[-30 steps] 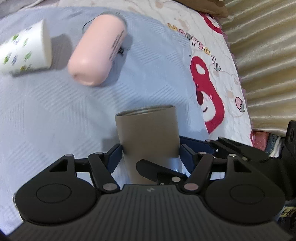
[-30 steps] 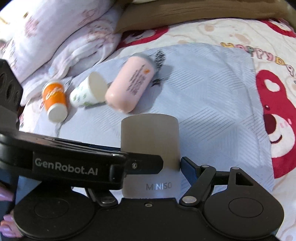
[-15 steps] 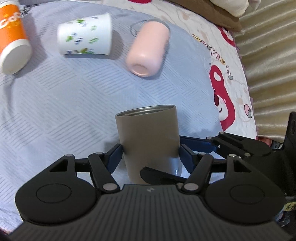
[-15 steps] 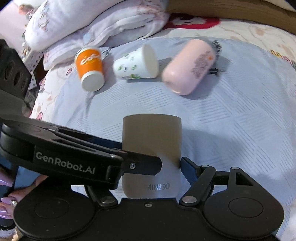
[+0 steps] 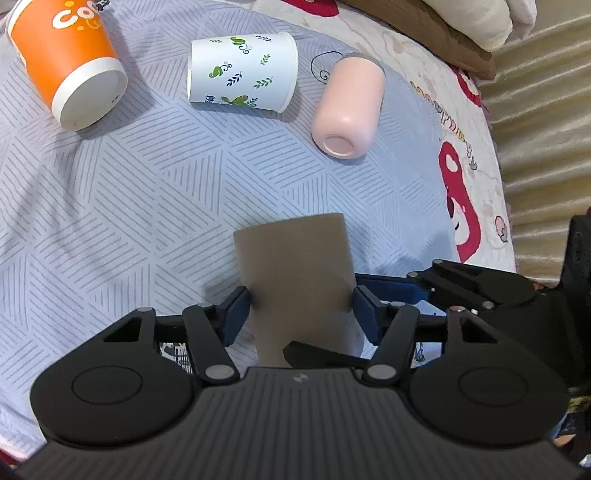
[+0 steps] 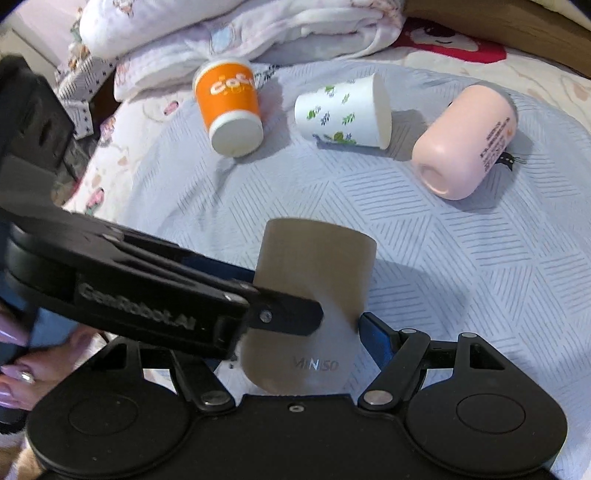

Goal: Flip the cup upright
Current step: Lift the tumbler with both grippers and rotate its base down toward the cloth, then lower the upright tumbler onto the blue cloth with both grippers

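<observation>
A grey-brown metal cup (image 5: 295, 280) is held between both grippers above the blue bedspread; it also shows in the right wrist view (image 6: 310, 306), marked MINISO. My left gripper (image 5: 299, 306) is shut on its sides. My right gripper (image 6: 306, 332) grips the same cup, its left finger hidden behind the left gripper's black body (image 6: 147, 291). The cup's far end points away and looks tilted and slightly blurred. Its rim is not visible.
Three cups lie on their sides on the blue bedspread (image 5: 129, 206): an orange paper cup (image 5: 70, 62), a white leaf-print paper cup (image 5: 242, 72) and a pink tumbler (image 5: 349, 107). Pillows (image 6: 221, 29) lie at the back. A curtain (image 5: 546, 110) hangs at right.
Both grippers have tilted and lifted with the grey cup. Its open rim showed in the left wrist view before and is now hidden. The lying cups have shifted lower in view.
</observation>
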`<state>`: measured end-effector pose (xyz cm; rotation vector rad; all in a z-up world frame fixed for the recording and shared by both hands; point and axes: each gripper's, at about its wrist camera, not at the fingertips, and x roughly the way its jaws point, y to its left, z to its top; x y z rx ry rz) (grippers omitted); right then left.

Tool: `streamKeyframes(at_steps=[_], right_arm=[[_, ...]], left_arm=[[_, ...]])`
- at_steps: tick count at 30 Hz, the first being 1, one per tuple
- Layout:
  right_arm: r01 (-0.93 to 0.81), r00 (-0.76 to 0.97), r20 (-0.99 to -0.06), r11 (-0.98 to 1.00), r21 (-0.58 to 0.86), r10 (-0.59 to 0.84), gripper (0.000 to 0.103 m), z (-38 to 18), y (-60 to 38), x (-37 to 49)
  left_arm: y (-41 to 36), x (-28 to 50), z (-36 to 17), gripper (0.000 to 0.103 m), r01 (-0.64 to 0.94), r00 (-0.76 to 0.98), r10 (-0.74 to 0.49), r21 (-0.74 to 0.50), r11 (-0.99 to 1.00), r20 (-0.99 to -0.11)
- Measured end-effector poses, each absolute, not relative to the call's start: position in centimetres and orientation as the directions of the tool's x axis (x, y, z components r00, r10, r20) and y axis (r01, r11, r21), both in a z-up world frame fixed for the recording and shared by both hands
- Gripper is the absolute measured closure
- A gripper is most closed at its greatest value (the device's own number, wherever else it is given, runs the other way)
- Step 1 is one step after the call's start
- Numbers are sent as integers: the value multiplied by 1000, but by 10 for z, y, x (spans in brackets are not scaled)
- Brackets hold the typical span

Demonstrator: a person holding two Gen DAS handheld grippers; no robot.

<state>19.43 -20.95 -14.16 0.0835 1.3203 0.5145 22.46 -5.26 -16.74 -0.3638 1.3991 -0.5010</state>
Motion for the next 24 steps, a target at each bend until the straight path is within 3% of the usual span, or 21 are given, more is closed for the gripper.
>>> streamKeyframes(at_steps=[11, 15, 24], right_arm=[[-278, 103, -898, 879, 387, 428, 21, -156, -216, 201], [-279, 113, -885, 870, 408, 451, 20, -157, -219, 199], [-469, 322, -848, 849, 243, 421, 24, -133, -194, 184]], left_arm=[[-42, 229, -187, 35, 90, 77, -622, -616, 782, -779], [-44, 224, -183, 35, 155, 113, -625, -608, 779, -772], [-31, 210, -156, 36, 346, 299, -611, -513, 786, -733]])
